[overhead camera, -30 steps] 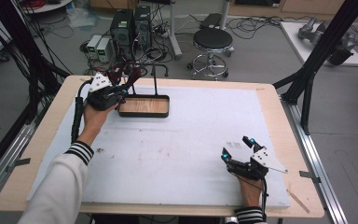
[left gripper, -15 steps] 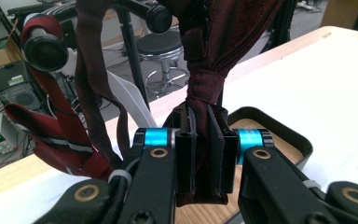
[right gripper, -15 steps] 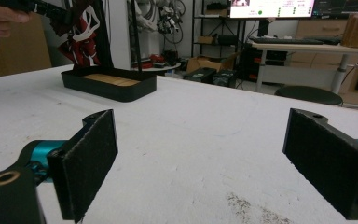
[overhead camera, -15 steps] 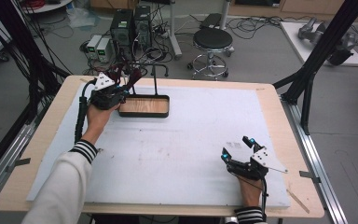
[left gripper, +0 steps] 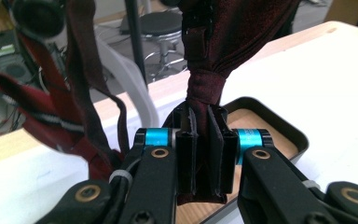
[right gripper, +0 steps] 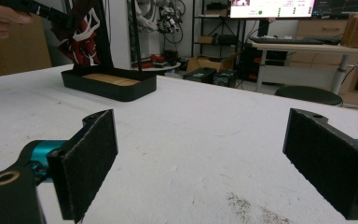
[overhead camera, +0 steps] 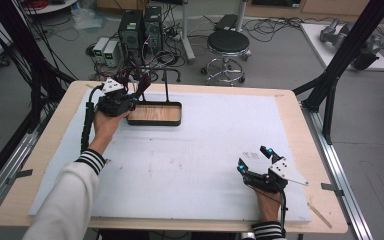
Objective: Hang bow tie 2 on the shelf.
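The right claw (right gripper: 200,172) hovers spread wide over the white surface (right gripper: 205,135). Farther off, a shallow black wood-floored tray (right gripper: 108,84) sits beneath dark red patterned cloth (right gripper: 85,35).

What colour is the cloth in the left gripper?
Dark maroon cloth, clearest in the left gripper view.

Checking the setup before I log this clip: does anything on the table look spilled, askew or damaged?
Little stands out. The black tray with its wooden floor sits flat and square on the white mat. The left gripper pinches dark red fabric above it. Faint dark specks mark the mat near the open right gripper.
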